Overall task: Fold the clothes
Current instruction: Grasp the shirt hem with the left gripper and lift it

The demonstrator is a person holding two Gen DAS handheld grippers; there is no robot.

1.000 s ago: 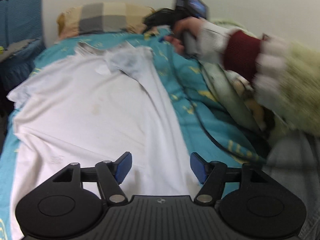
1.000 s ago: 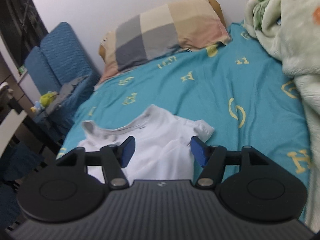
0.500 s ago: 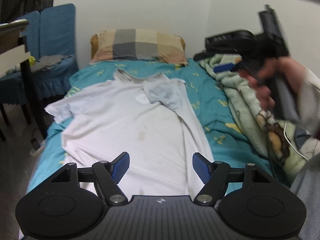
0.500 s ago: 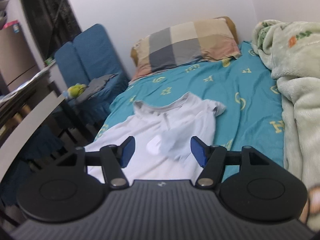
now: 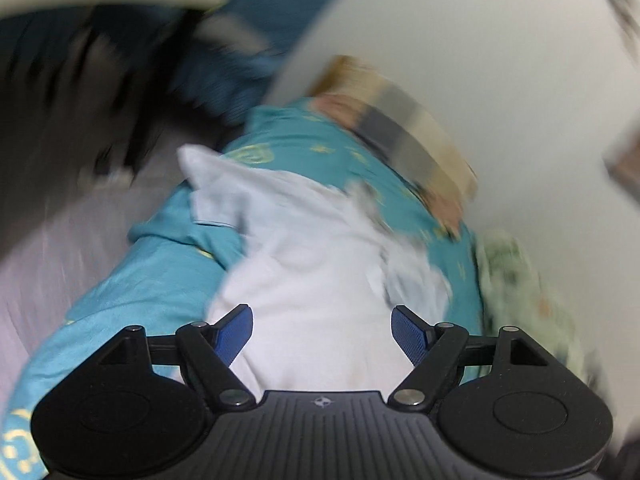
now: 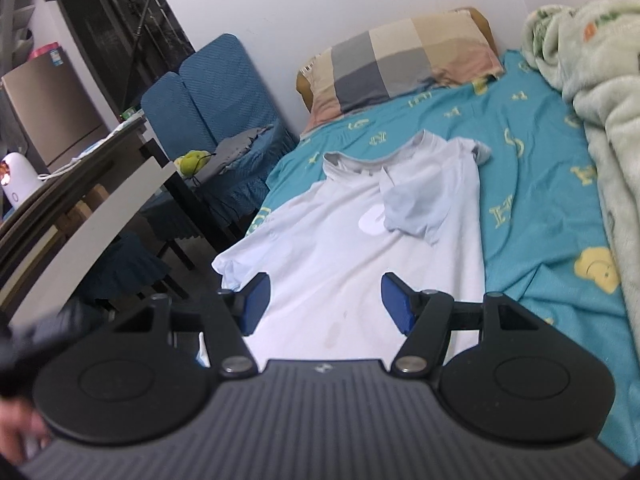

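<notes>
A white T-shirt (image 6: 352, 240) lies spread on the teal bedsheet (image 6: 536, 208), collar toward the pillow, with its right sleeve (image 6: 416, 208) folded onto the chest. It also shows, blurred, in the left wrist view (image 5: 312, 264). My right gripper (image 6: 325, 302) is open and empty above the shirt's lower part. My left gripper (image 5: 322, 330) is open and empty above the shirt's hem end; its view is tilted and smeared by motion.
A checked pillow (image 6: 404, 60) lies at the head of the bed. A pale green blanket (image 6: 600, 92) is heaped along the right side. Blue chairs (image 6: 216, 96) and a dark table (image 6: 80, 200) stand left of the bed.
Both grippers have pulled back from the shirt and stay open. The left view has swung and tilted to the left, now blurred. The right gripper is no longer seen in it.
</notes>
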